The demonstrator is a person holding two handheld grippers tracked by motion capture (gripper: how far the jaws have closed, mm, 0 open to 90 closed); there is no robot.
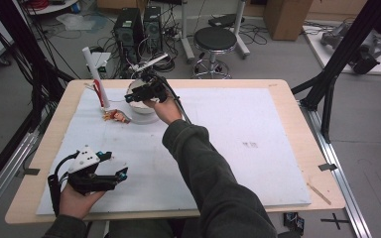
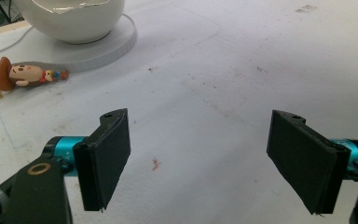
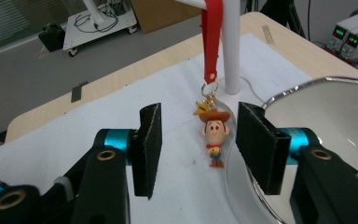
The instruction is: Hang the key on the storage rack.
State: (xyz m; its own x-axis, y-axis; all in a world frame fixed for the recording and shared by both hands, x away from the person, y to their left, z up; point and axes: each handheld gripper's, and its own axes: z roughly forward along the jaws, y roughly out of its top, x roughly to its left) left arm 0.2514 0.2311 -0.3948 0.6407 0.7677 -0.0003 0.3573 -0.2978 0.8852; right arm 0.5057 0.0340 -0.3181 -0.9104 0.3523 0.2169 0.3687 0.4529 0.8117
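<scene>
A small cowboy figure keychain (image 3: pixel 214 133) lies on the white sheet, joined by a gold ring and a star charm to a red strap (image 3: pixel 211 37). The strap hangs beside a white pole (image 3: pixel 230 46). My right gripper (image 3: pixel 200 112) hovers over it, open, its jaws on either side of the figure without touching it. In the high view that gripper (image 1: pixel 131 98) is at the far left of the table, above a white bowl (image 1: pixel 141 105), with the figure (image 1: pixel 115 116) just left of the bowl. My left gripper (image 1: pixel 124 173) rests near the front left edge, open wide (image 2: pixel 200 135) and empty.
The white bowl (image 2: pixel 70 18) stands on a round clear base (image 2: pixel 107 49). The white pole (image 1: pixel 95 77) leans up at the table's far left. A white sheet (image 1: pixel 238 129) covers the wooden table. A thin wooden stick (image 1: pixel 319 193) lies near the front right corner.
</scene>
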